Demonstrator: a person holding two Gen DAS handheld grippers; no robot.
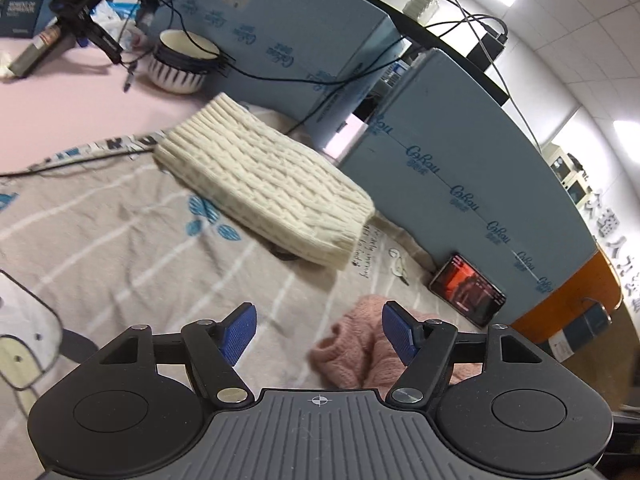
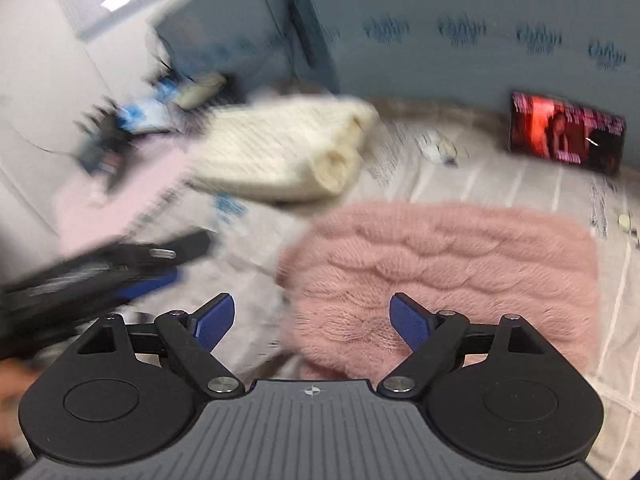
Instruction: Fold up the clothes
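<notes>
A pink knitted sweater (image 2: pixel 440 272) lies folded in a rough rectangle on the grey striped sheet (image 1: pixel 120 232). My right gripper (image 2: pixel 312 320) is open above its near left edge, holding nothing. In the left wrist view the pink sweater (image 1: pixel 352 348) shows at the lower right; my left gripper (image 1: pixel 318 332) is open and empty, its right finger over the sweater. A cream knitted sweater (image 1: pixel 264 184) lies folded farther back; it also shows in the right wrist view (image 2: pixel 280 152). The left gripper (image 2: pixel 120 272) appears blurred at the left of the right wrist view.
A phone (image 1: pixel 466 288) playing video leans against the blue foam wall (image 1: pixel 460 152); it also shows in the right wrist view (image 2: pixel 564 132). A striped bowl (image 1: pixel 180 64), cables and a black device (image 1: pixel 80 4) sit on the pink surface behind.
</notes>
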